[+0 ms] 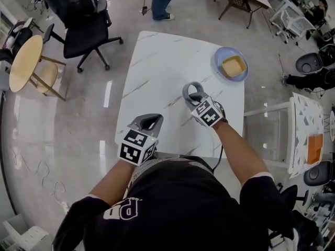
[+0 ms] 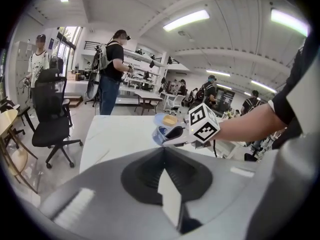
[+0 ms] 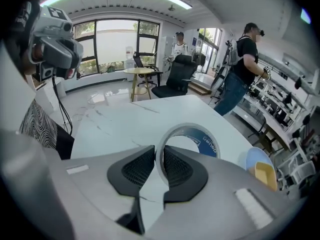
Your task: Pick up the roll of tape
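Where the roll of tape (image 3: 189, 143) is: clamped in the right hand-held gripper (image 3: 159, 159), over the middle of the white table (image 1: 157, 61).
How the roll is gripped: one pad sits inside the ring and the other outside, so the jaws pinch the roll's wall, on its left side in the right gripper view.
Pose of the roll: it stands on edge with its hole facing back along the jaws, and blue lining with white print shows inside the ring.
Roll and table: no view settles whether the roll's lower edge touches the tabletop or hangs just above it.
State of the right hand-held gripper: narrow, closed down to the thickness of the roll's wall.
State of the left hand-held gripper (image 2: 164, 151): jaws pressed together with nothing between them, held at the near edge of the table, well apart from the roll.
Beyond the roll: a blue plate (image 1: 218, 61) with a yellow square thing (image 1: 233, 65) on it sits near the table's far right corner, apart from the roll.
Around the table: a black office chair (image 1: 86, 33) stands on the glossy floor (image 1: 78, 119) at the far left.
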Demonstrator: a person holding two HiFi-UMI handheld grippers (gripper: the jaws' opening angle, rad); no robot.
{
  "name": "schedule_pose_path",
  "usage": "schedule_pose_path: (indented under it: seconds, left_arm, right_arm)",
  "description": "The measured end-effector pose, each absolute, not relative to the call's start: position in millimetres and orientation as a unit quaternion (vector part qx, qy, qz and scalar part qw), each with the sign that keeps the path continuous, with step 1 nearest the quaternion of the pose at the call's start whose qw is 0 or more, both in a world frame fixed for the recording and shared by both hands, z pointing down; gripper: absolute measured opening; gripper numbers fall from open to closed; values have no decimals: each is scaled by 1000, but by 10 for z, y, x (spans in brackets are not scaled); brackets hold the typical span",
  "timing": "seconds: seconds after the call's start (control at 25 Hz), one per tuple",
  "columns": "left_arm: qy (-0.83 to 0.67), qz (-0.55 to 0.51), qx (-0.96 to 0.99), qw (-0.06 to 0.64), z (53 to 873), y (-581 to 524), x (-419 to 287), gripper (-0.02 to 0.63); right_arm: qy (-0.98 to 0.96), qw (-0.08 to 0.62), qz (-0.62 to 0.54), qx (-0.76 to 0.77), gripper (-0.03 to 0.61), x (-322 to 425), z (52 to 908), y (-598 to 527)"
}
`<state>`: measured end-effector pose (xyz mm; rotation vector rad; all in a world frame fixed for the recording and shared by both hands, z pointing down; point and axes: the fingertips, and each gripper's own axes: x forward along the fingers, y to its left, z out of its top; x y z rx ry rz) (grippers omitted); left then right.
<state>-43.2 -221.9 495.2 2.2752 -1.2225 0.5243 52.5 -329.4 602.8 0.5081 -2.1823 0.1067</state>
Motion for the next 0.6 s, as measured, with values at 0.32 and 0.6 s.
schedule_pose_path:
  seconds: [0.32, 0.6]
  left_arm:
    - [-436, 197, 845, 240, 4909, -2311, -249, 55]
    - [-430, 197, 851, 229, 4877, -2368, -162, 55]
  right_arm:
    - [-898, 356, 66, 250, 54, 626, 5520, -3111]
    - [-909, 286, 91, 290, 54, 735, 5105, -2942]
